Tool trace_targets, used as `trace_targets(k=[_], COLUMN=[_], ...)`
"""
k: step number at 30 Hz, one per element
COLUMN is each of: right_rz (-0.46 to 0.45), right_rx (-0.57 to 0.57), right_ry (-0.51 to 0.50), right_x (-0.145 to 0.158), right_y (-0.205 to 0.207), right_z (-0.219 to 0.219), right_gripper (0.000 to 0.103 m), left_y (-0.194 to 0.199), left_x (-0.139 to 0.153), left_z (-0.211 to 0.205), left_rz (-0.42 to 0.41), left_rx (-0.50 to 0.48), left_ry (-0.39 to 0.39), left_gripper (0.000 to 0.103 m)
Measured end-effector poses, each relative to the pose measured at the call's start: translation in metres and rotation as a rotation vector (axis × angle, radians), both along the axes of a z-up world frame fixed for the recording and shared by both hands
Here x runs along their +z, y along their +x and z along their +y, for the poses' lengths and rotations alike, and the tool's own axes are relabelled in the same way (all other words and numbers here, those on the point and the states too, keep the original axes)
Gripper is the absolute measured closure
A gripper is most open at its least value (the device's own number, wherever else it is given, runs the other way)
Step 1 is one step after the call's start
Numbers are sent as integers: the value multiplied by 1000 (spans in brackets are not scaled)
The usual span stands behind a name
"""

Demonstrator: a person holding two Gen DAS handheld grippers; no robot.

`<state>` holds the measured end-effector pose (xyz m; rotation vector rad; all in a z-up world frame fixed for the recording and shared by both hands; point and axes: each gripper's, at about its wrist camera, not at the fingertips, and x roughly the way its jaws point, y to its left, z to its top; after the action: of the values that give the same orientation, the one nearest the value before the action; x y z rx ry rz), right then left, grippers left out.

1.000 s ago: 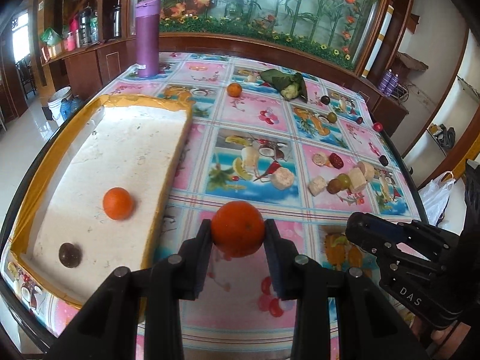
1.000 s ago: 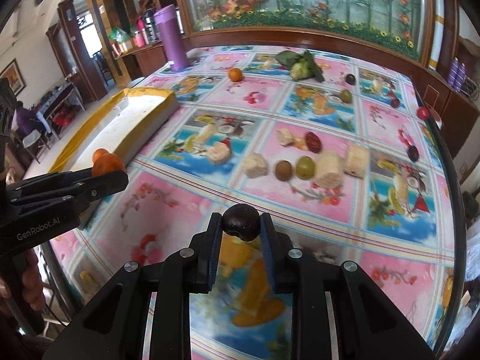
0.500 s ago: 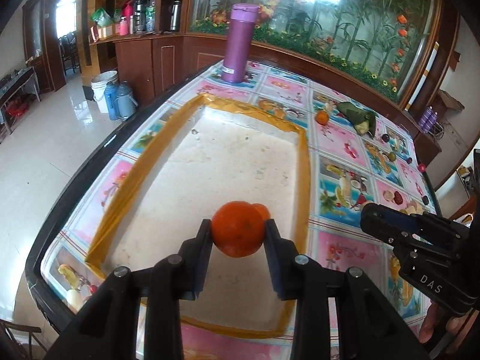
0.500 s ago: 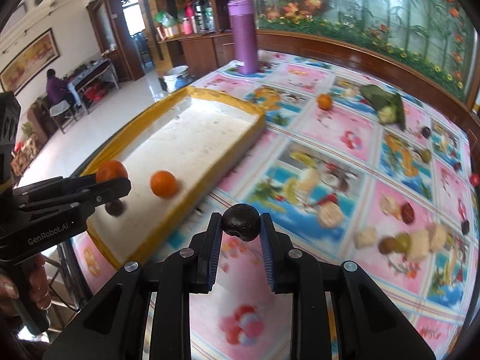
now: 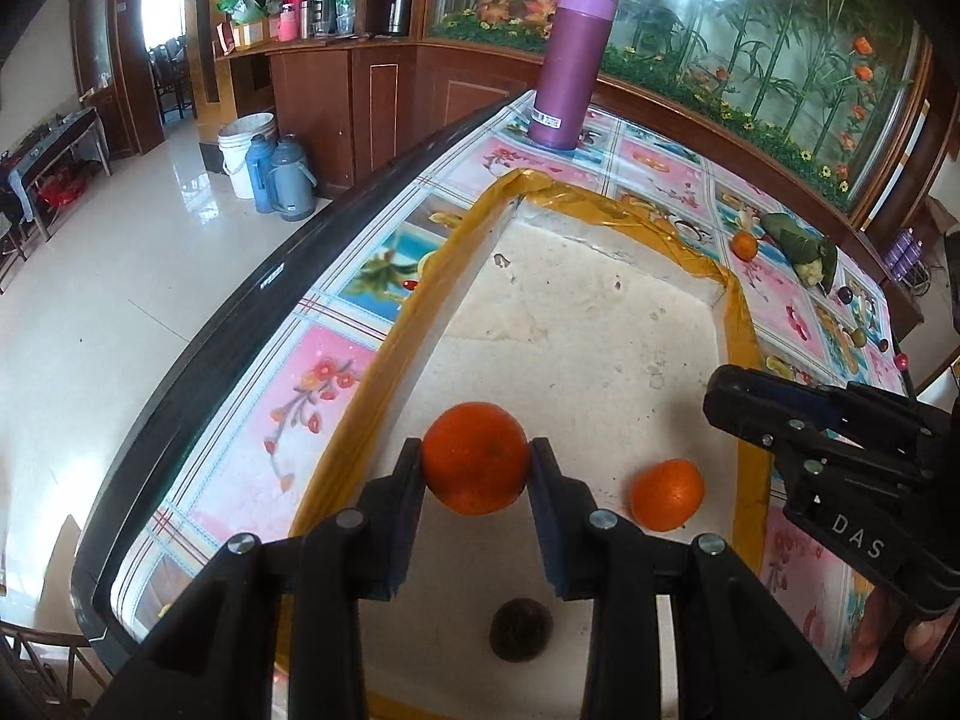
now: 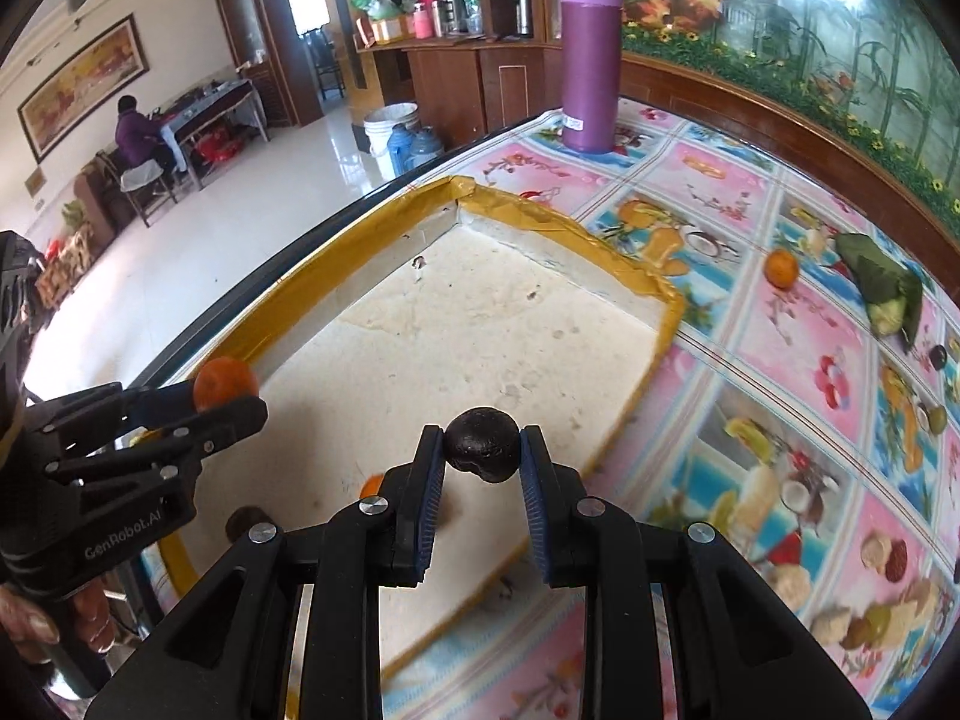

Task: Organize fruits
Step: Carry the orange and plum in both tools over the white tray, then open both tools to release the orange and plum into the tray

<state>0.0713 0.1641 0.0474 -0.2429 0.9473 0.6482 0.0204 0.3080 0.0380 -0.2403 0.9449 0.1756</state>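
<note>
My left gripper (image 5: 475, 461) is shut on an orange (image 5: 475, 457) and holds it above the near end of the white foam tray (image 5: 576, 324) with yellow-taped rim. A second orange (image 5: 666, 493) and a dark round fruit (image 5: 519, 629) lie in the tray below. My right gripper (image 6: 482, 450) is shut on a dark passion fruit (image 6: 482, 445), above the tray's (image 6: 480, 324) near right part. The left gripper with its orange (image 6: 223, 383) shows at left in the right wrist view; the right gripper (image 5: 744, 402) shows at right in the left wrist view.
A purple flask (image 5: 573, 60) stands beyond the tray. A loose orange (image 6: 781, 268), a green leaf bundle (image 6: 885, 294) and several small fruits (image 6: 876, 621) lie on the patterned tablecloth to the right. The table edge (image 5: 240, 294) runs along the left, floor below.
Both grippers have swung left from the open tablecloth to over the tray, each still holding its fruit. The left gripper now hangs over the tray's near end.
</note>
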Motion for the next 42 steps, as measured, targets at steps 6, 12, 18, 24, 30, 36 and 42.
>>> trace_targets(k=[6, 12, 18, 24, 30, 36, 42], right_rz=[22, 36, 44, 21, 18, 25, 13], right_rx=[7, 21, 28, 30, 21, 2, -4], right_ry=[-27, -42, -50, -64, -52, -31, -12], right_x=[-16, -27, -33, -32, -28, -21, -11], right_y=[15, 21, 24, 23, 21, 13, -6], right_z=[14, 20, 21, 21, 17, 6, -8], right_gripper=[79, 79, 78, 75, 73, 72, 72], left_y=[9, 15, 18, 16, 8, -8, -23], left_x=[-9, -16, -23, -23, -23, -21, -12], left_z=[0, 2, -1, -2, -1, -2, -3], left_rz=[17, 35, 59, 53, 66, 67, 53], left_rx=[-14, -19, -22, -23, -16, -4, 23], left_ry=[2, -8, -2, 17, 1, 3, -1], left_gripper=[66, 66, 66, 66, 63, 57, 50])
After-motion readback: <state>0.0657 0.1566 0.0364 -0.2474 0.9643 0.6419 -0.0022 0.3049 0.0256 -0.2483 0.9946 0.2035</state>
